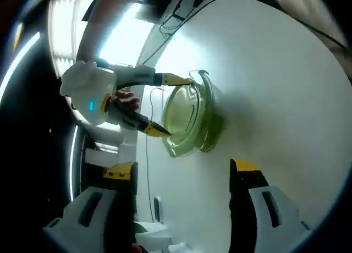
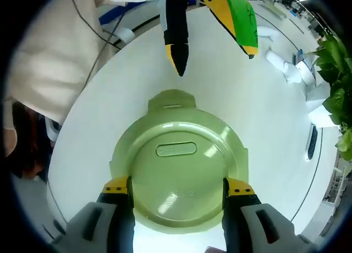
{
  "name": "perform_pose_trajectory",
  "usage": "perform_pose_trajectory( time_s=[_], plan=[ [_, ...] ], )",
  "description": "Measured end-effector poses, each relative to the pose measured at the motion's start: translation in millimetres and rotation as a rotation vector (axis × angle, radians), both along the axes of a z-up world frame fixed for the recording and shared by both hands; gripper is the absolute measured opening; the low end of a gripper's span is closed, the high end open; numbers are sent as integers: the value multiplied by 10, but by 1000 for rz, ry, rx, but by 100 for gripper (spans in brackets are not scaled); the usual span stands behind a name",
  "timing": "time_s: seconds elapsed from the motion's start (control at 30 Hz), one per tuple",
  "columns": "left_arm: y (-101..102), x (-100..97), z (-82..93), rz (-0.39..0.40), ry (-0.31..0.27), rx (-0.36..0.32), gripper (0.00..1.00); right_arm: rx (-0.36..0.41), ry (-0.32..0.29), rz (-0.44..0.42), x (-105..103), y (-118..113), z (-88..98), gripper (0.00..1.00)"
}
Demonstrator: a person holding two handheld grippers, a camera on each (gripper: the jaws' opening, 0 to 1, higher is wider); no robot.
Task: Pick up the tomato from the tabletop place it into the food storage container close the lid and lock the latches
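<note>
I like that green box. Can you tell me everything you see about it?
The food storage container is round, pale green, see-through plastic. Its lid is on, with an oval mark in the middle and latch tabs at the rim. It sits on the white table. The right gripper has a jaw at each side of it.

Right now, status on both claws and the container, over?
Right claw open, jaws straddling the green lid. Left claw open, clear of the container. Lid seated; latches' state unclear. Tomato not discernible. Nothing blocking.

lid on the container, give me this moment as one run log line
lid: on green container | right claw: open, jaws at lid's sides | left claw: open, clear | table: white | latches: state unclear
</note>
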State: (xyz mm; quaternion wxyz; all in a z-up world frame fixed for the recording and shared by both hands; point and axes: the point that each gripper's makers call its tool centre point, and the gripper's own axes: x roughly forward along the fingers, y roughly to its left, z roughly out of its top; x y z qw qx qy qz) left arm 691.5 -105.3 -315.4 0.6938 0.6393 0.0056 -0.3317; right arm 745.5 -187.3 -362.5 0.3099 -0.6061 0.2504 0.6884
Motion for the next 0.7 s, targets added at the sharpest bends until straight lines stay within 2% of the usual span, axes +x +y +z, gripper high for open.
perform_pose_trajectory(
  time_s=[0.13,0.27,0.33,0.5,0.67,0.7],
  plan=[
    [-49,-10,56,-67,-80,51,59,-6,-3,2,10,2,-2,59],
    [-98,-1,73,-103,-140,88,59,-13,-9,4,17,3,-1,59],
    [-121,5,59,-114,-146,93,59,-16,-12,5,21,3,-2,59],
    [-53,163,-80,-129,-155,119,59,-21,-19,5,37,15,-3,59],
    [40,280,-273,-136,-141,152,59,-26,-24,6,44,10,3,59],
    [81,334,-356,-140,-139,163,59,-27,-24,6,45,10,3,59]
  ],
)
